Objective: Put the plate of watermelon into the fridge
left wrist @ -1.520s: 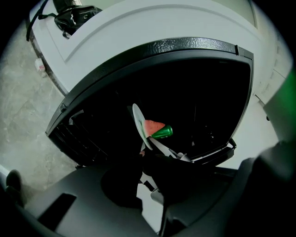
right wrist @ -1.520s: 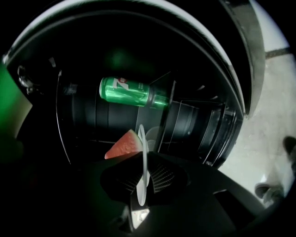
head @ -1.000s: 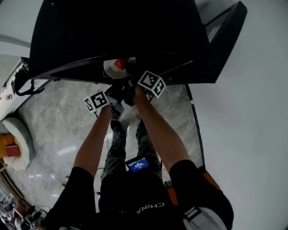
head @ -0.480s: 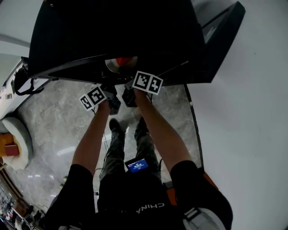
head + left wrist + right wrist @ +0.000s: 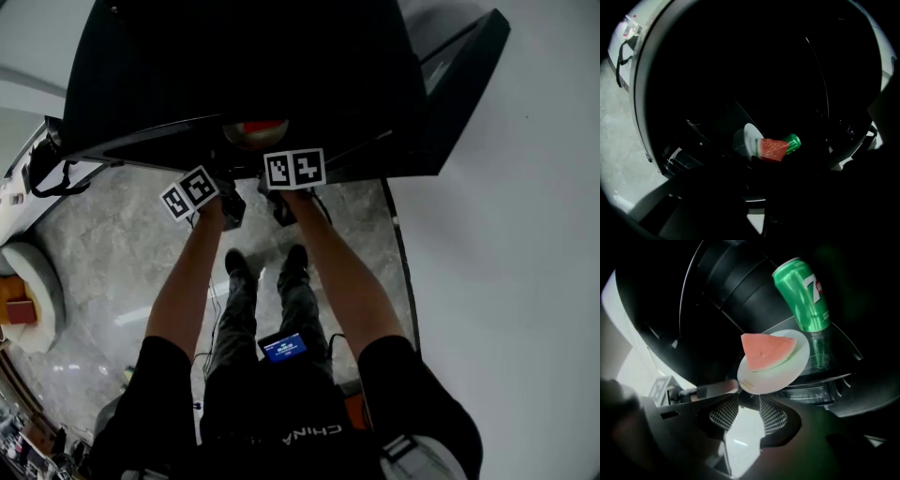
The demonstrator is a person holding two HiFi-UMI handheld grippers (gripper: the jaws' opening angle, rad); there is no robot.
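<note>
Watermelon [image 5: 766, 351] tip toward nine o'clock on plate [image 5: 787, 373]; right gripper [image 5: 747, 414] jaws just sprung apart; left gripper [image 5: 726, 387] jaws' state lost in darkness.

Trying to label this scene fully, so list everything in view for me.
fridge: one, black, door open, ahead of the person
plate: one, white, just inside the fridge
watermelon slice: one, red with green rind, on the plate
can: one, green, on a fridge shelf behind the plate
floor: grey marble, below
wall: white, right
screen device: one, blue display, at the person's waist
arms: two, bare, stretched toward the fridge
left hand-held gripper: one, dark, tip at the plate's rim; grip too dark to tell
right hand-held gripper: one, dark, jaws just opened, nothing between them, just short of the plate
</note>
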